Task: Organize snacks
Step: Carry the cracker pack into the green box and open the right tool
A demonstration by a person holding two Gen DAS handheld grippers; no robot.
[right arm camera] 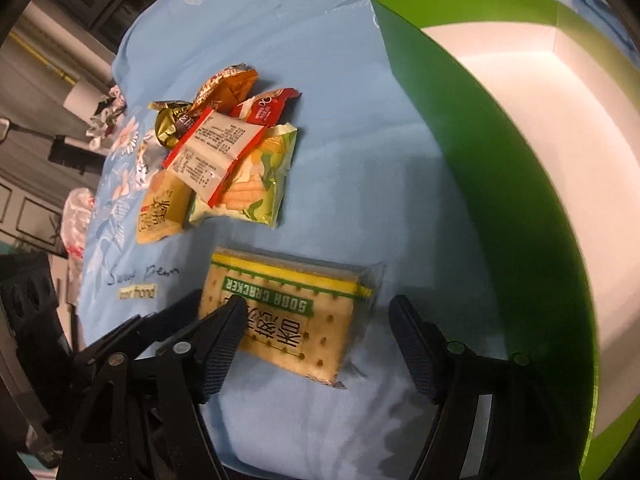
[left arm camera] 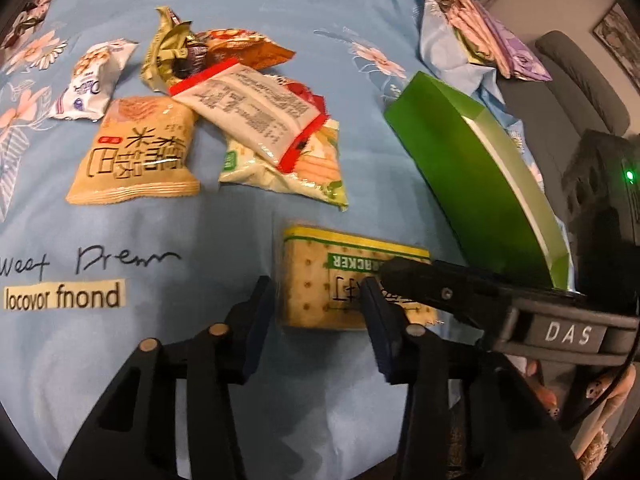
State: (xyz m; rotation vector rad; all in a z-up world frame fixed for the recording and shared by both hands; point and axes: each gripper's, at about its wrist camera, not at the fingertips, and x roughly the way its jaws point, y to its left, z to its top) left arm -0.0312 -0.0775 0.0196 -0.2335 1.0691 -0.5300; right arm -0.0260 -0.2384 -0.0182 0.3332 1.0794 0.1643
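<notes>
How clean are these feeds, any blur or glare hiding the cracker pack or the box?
Left wrist view: soda cracker pack slightly motion-blurred, heavy fisheye bending at the edges. Right wrist view: green box interior washed out by glare; left hand-held gripper and right hand-held gripper sharp.

Cracker pack (left arm camera: 320,280): in the left wrist view its right end is hidden behind the right gripper (right arm camera: 320,344), whose finger covers part of the label, and the print there is blurred. In the right wrist view the lower left corner of the pack lies behind a finger (right arm camera: 224,344).

Green box (right arm camera: 500,208): cut off at the right and lower edges of the right wrist frame; its floor is washed out white.

Snack pile (left arm camera: 224,112): the red-edged packet (left arm camera: 256,116) overlaps the packs beneath, so their labels are only partly readable.

Cloth lettering (left arm camera: 64,298), lower left: smeared, wording uncertain.
</notes>
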